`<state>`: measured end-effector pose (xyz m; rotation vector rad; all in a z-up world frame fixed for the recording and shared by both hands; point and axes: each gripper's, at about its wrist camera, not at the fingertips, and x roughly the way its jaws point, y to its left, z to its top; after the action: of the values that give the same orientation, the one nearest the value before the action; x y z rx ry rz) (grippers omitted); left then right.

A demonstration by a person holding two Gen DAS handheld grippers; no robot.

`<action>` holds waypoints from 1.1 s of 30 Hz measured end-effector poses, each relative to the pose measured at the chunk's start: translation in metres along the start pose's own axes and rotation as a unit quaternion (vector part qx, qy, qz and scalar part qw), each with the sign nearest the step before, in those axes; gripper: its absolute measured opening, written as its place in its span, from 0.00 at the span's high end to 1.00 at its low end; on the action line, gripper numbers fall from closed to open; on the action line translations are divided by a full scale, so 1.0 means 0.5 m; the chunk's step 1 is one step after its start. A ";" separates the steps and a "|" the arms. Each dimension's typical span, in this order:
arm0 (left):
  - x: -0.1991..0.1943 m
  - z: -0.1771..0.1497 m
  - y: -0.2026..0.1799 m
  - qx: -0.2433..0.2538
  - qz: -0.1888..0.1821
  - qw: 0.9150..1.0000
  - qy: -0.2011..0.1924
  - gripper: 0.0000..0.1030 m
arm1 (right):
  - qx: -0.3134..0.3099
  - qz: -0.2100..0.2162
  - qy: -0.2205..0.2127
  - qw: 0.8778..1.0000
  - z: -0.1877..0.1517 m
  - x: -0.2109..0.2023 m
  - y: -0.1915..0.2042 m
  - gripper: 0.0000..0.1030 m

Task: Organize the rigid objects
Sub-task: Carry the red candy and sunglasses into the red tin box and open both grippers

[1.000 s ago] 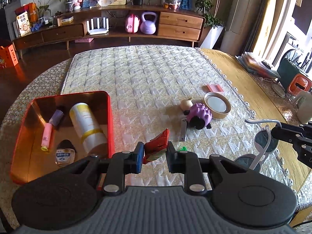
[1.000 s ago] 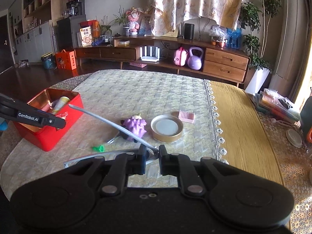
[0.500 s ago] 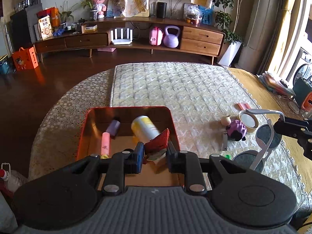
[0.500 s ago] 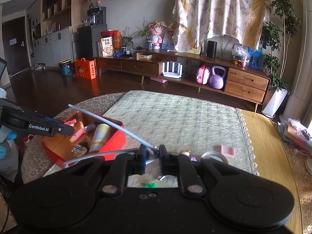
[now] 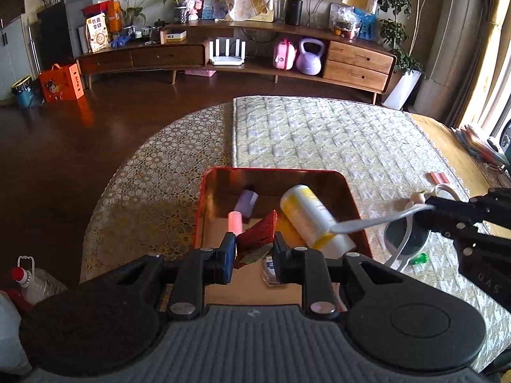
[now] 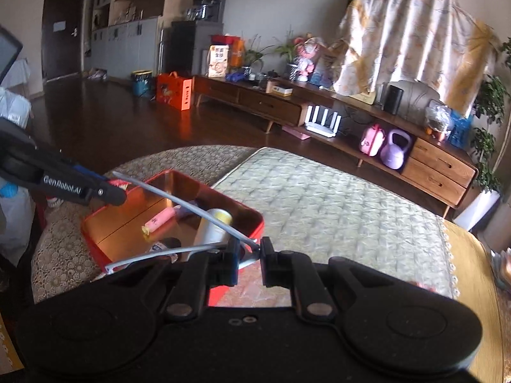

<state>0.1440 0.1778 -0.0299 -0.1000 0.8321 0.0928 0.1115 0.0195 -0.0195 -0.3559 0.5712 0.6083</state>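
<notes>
My left gripper (image 5: 252, 255) is shut on a small red packet (image 5: 260, 234) and holds it over the near part of the red tin box (image 5: 271, 172). In the box lie a white and yellow bottle (image 5: 311, 215), a pink tube (image 5: 235, 221) and a purple item (image 5: 246, 200). My right gripper (image 6: 249, 263) is shut on white-framed sunglasses (image 6: 179, 199), whose arms reach over the box (image 6: 95, 242). The sunglasses also show in the left wrist view (image 5: 405, 239), to the right of the box.
On the quilted mat (image 5: 335, 134) to the right lie a pink comb (image 5: 438, 177), a green pin (image 5: 421, 258) and a round item partly hidden by the right gripper. A wooden sideboard (image 5: 223, 54) stands far behind. A plastic bottle (image 5: 32, 284) stands below the table's left edge.
Both grippers have swung left towards the red box. The left one now holds the red packet over the box, and the sunglasses' arms now reach over it.
</notes>
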 end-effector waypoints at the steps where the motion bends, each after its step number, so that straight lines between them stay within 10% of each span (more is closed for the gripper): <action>1: 0.005 0.003 0.006 -0.002 0.002 1.000 0.001 0.77 | -0.004 0.004 0.001 1.000 0.001 0.008 0.007 0.89; 33: 0.178 0.034 0.007 0.009 0.015 0.999 0.050 0.77 | -0.069 0.051 0.006 0.996 -0.008 0.118 0.041 0.85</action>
<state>0.2157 0.1874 -0.0847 -0.0751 0.9339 0.1087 0.1371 0.0588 -0.0612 -0.4627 0.5636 0.7474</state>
